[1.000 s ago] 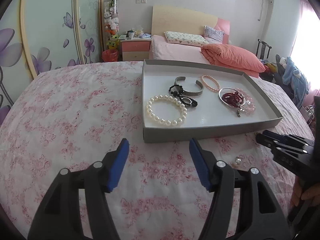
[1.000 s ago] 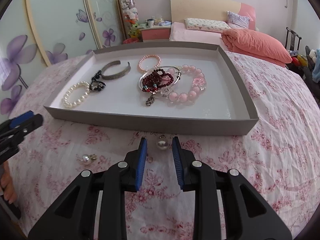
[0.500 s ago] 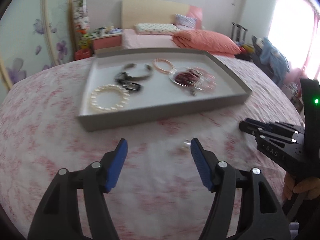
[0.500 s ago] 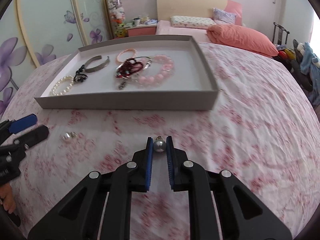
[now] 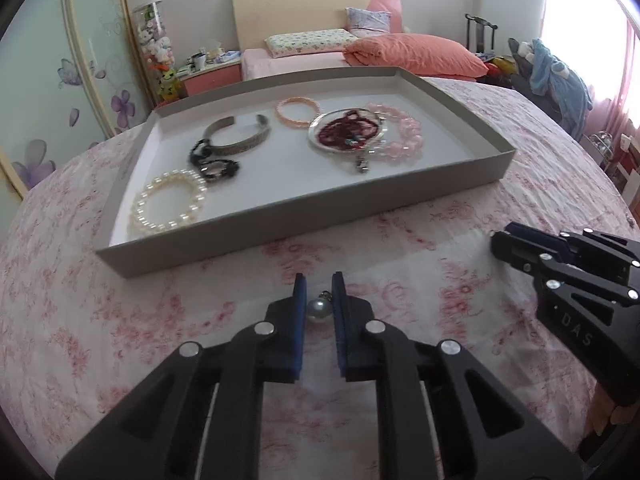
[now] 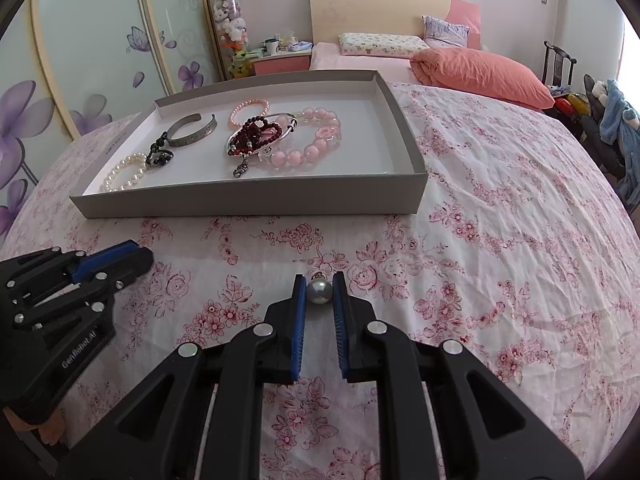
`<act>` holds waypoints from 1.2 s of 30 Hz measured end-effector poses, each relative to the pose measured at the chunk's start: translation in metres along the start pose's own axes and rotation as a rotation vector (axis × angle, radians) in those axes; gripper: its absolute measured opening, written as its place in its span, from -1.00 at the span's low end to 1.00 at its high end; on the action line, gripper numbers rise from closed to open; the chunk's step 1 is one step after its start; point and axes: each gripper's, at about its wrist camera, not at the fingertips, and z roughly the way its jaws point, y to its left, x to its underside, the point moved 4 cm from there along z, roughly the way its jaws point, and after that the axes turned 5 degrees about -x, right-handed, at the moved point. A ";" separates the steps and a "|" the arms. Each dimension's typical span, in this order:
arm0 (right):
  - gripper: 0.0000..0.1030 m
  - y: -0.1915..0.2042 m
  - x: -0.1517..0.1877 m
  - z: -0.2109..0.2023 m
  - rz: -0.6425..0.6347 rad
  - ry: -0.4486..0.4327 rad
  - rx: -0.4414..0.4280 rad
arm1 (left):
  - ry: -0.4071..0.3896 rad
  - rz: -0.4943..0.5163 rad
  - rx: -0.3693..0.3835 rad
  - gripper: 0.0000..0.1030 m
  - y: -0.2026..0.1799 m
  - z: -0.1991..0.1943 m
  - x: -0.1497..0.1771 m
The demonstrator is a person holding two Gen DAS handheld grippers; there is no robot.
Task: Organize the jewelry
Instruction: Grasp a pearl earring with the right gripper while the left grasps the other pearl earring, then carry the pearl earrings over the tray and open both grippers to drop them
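Observation:
My left gripper (image 5: 319, 294) is shut on a pearl earring (image 5: 318, 309), low over the floral cloth in front of the tray. My right gripper (image 6: 319, 289) is shut on a second pearl earring (image 6: 319, 291), also just above the cloth. The grey tray (image 5: 304, 208) holds a pearl bracelet (image 5: 168, 204), a black bead bracelet (image 5: 214, 166), a silver cuff (image 5: 236, 140), a thin pink bracelet (image 5: 298, 112), a silver bangle with dark red beads (image 5: 348, 132) and a pink bead bracelet (image 5: 404, 136). The tray also shows in the right wrist view (image 6: 248, 202).
The table carries a pink floral cloth (image 6: 500, 240). The other gripper shows at the right edge of the left wrist view (image 5: 568, 272) and at the left edge of the right wrist view (image 6: 72, 280). A bed (image 6: 460, 64) and wardrobe doors (image 6: 80, 48) stand behind.
My left gripper swung right and closed on the loose pearl earring on the cloth. My right gripper closed on its earring and drew back from the tray.

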 end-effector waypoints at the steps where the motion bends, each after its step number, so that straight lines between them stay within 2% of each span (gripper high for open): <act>1: -0.72 0.002 0.000 0.000 -0.002 0.001 -0.005 | 0.001 -0.006 -0.008 -0.74 0.005 -0.001 0.002; 6: -0.72 0.023 -0.003 0.006 -0.041 0.012 -0.036 | 0.011 -0.057 -0.078 -0.73 0.050 -0.005 0.013; 10: -0.72 0.039 -0.004 0.010 -0.082 0.012 -0.032 | 0.005 -0.087 -0.095 -0.73 0.070 -0.007 0.018; 36: -0.72 0.044 -0.003 0.011 -0.099 0.013 -0.022 | 0.007 -0.102 -0.087 -0.72 0.074 -0.010 0.021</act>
